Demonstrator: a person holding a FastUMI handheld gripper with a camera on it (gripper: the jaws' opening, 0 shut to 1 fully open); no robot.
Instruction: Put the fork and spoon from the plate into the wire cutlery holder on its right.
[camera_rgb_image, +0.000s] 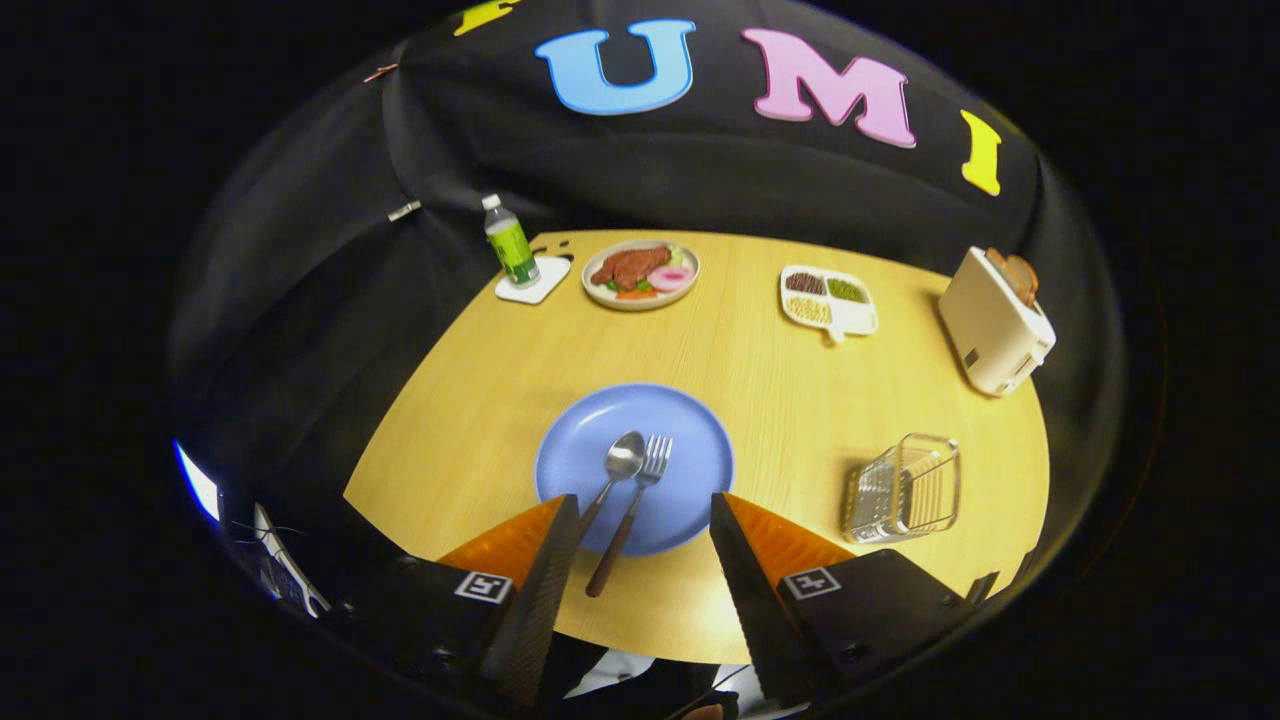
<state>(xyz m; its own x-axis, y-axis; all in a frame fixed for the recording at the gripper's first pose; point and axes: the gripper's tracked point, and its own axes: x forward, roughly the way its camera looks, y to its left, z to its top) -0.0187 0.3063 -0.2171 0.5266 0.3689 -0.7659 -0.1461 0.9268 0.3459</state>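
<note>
Nothing is moved yet: the spoon (622, 462) and fork (640, 495) lie on the blue plate (580, 450) at centre, the wire holder (905, 488) lower right stands empty, and the gripper (645, 520) hangs wide open.

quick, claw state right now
claw: open, holding nothing; fork and spoon lie between its fingers on the plate.
</note>
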